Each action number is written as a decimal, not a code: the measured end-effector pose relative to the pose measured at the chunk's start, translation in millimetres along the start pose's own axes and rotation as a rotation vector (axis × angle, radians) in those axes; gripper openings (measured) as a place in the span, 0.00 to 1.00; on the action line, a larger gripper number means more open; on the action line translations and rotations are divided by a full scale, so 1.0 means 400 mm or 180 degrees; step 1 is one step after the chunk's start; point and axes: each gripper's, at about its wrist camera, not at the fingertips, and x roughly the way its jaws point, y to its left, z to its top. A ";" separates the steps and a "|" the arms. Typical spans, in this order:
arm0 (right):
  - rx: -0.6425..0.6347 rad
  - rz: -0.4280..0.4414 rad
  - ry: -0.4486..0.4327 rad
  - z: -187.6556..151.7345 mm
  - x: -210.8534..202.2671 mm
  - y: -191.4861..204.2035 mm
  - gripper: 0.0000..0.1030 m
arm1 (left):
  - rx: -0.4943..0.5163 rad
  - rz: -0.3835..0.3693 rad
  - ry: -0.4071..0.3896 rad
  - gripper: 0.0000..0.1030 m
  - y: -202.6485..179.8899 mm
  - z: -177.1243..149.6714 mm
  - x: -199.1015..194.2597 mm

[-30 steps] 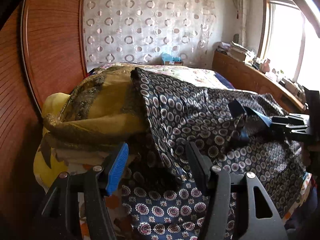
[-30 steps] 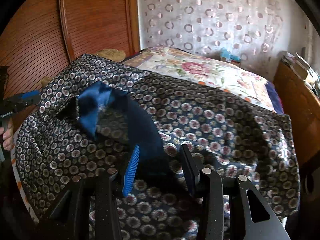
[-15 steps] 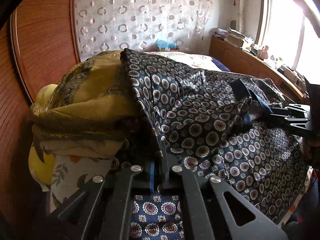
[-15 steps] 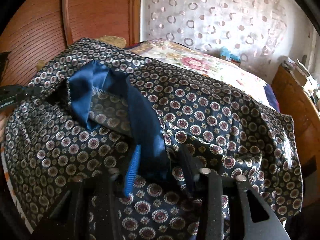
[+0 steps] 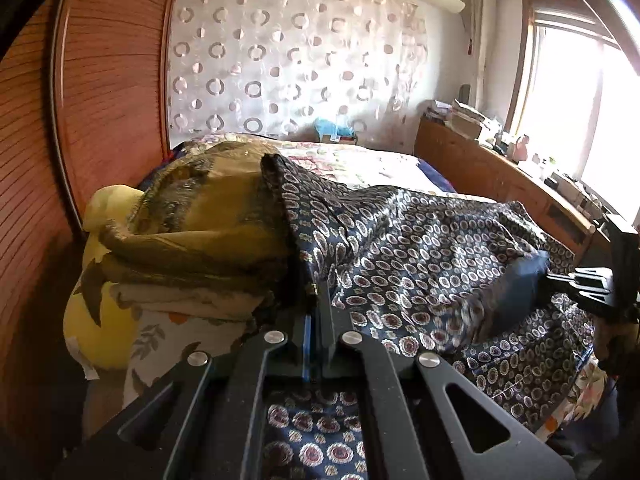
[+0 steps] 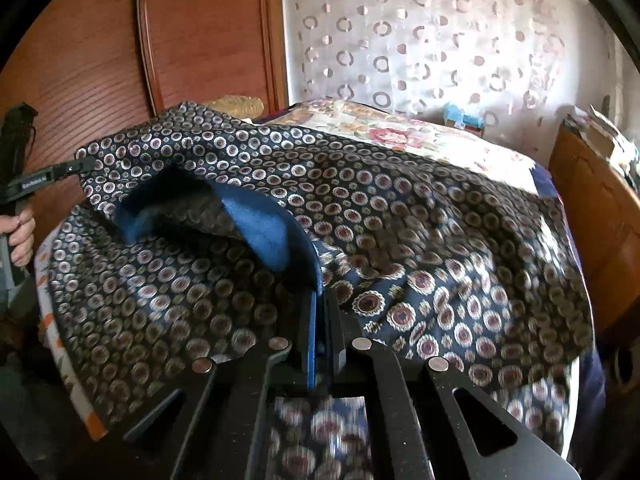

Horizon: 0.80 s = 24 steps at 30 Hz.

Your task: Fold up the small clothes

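A dark navy garment with a ring and flower print [image 5: 420, 248] lies spread over the bed, lifted at its near edge; it also shows in the right wrist view [image 6: 400, 208]. Its plain blue lining [image 6: 264, 224] shows where the cloth folds open. My left gripper [image 5: 318, 300] is shut on the garment's left edge beside the pillows. My right gripper [image 6: 322, 300] is shut on the blue-lined edge. The right gripper also appears in the left wrist view [image 5: 588, 284], and the left gripper in the right wrist view [image 6: 52, 176].
A stack of pillows under an olive-gold cloth [image 5: 200, 216] sits at the head of the bed, against the wooden headboard [image 5: 100, 92]. A floral bedsheet [image 6: 400, 136] lies beyond. A wooden cabinet with clutter [image 5: 500, 168] runs along the right, under a window.
Both grippers have closed on the garment: the left one first, the right one in the last half second. The near edge has risen and the cloth is pulled taut between them.
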 end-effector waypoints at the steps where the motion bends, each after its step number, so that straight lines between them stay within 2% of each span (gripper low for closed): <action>1: 0.0044 -0.0009 0.0001 -0.012 -0.015 -0.004 0.03 | -0.0014 0.0001 0.0004 0.02 0.005 -0.003 -0.002; 3: 0.0108 -0.0044 -0.0001 -0.035 -0.048 -0.010 0.03 | -0.0023 0.0015 0.0019 0.02 0.010 -0.006 0.002; 4: 0.0132 -0.0049 -0.0007 -0.043 -0.059 -0.015 0.09 | -0.0020 0.0028 0.0036 0.02 0.011 -0.008 0.006; 5: 0.0159 -0.0072 -0.0014 -0.051 -0.073 -0.020 0.21 | 0.0001 0.0056 0.0062 0.02 0.011 -0.013 0.012; 7: 0.0225 -0.0201 -0.0042 -0.067 -0.102 -0.036 0.38 | 0.0017 0.0080 0.0093 0.02 0.009 -0.019 0.021; 15: 0.0610 -0.0672 -0.0124 -0.099 -0.176 -0.174 0.40 | 0.0075 0.0115 0.0155 0.02 -0.002 -0.031 0.046; 22: 0.0992 -0.0923 0.0053 -0.093 -0.136 -0.292 0.40 | 0.0091 0.0118 0.0234 0.02 -0.014 -0.043 0.063; 24: 0.1077 -0.0907 0.0093 -0.093 -0.123 -0.309 0.40 | 0.0094 0.0116 0.0250 0.02 -0.015 -0.044 0.067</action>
